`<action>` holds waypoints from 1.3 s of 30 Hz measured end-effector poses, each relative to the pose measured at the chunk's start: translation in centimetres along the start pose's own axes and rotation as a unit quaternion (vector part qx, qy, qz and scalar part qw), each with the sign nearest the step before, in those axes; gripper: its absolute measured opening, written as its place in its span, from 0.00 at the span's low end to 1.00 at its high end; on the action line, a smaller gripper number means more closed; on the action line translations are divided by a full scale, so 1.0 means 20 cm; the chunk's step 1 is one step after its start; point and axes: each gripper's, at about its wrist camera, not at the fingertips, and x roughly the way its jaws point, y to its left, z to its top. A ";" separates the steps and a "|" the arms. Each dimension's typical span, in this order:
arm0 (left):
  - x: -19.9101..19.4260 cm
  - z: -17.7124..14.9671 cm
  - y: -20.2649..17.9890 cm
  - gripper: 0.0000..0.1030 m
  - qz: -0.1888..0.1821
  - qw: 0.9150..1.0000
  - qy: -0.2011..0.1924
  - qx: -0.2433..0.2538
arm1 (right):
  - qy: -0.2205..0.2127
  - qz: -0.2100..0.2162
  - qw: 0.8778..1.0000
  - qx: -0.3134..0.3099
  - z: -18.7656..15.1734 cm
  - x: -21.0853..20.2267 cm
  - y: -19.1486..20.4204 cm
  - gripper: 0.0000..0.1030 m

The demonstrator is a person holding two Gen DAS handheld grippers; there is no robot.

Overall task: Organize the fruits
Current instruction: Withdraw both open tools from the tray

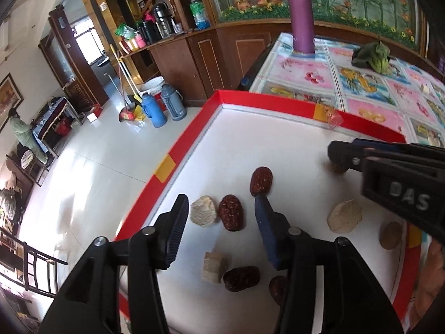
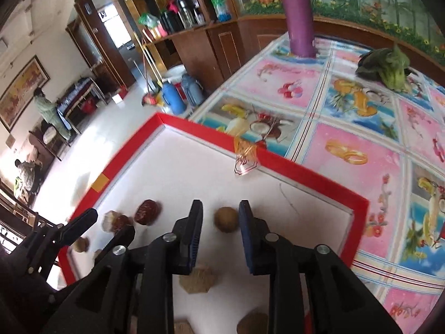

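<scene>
A white tray with a red rim [image 1: 178, 150] [image 2: 311, 178] holds several dark red dates and pale or brown dried fruit pieces. My left gripper [image 1: 221, 199] is open low over the tray. One date [image 1: 230, 216] and a pale piece [image 1: 203, 211] lie between its fingers, untouched. Another date [image 1: 261, 181] lies just beyond. My right gripper [image 2: 221, 204] [image 1: 345, 153] is open around a round brown fruit [image 2: 226, 219], which sits on the tray between the fingertips with gaps on both sides. In the right wrist view the left gripper [image 2: 109, 222] is at the lower left.
The tray lies at the corner of a table under a flowered cloth [image 2: 347, 117], with tiled floor [image 1: 91, 167] beyond its left rim. A purple bottle [image 1: 301, 14] and a leafy green vegetable [image 1: 372, 55] stand farther back. A person stands far off at the left.
</scene>
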 end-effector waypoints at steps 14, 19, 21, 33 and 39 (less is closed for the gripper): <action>-0.64 -0.06 0.12 1.00 0.018 0.988 -0.141 -0.062 | -0.149 -0.002 0.989 -0.023 -0.24 -0.68 0.05 0.51; -0.80 -0.10 0.14 1.00 0.022 0.984 -0.156 -0.078 | -0.187 -0.011 0.981 -0.047 -0.33 -0.84 0.10 0.65; -0.86 -0.12 0.14 1.00 0.021 0.984 -0.159 -0.084 | -0.198 -0.014 0.979 -0.054 -0.36 -0.90 0.10 0.68; -1.05 -0.20 0.09 1.00 0.014 0.978 -0.184 -0.094 | -0.244 -0.024 0.967 -0.066 -0.50 -1.08 0.09 0.73; -1.09 -0.21 0.04 1.00 0.020 0.979 -0.178 -0.097 | -0.257 -0.026 0.964 -0.058 -0.53 -1.11 0.05 0.74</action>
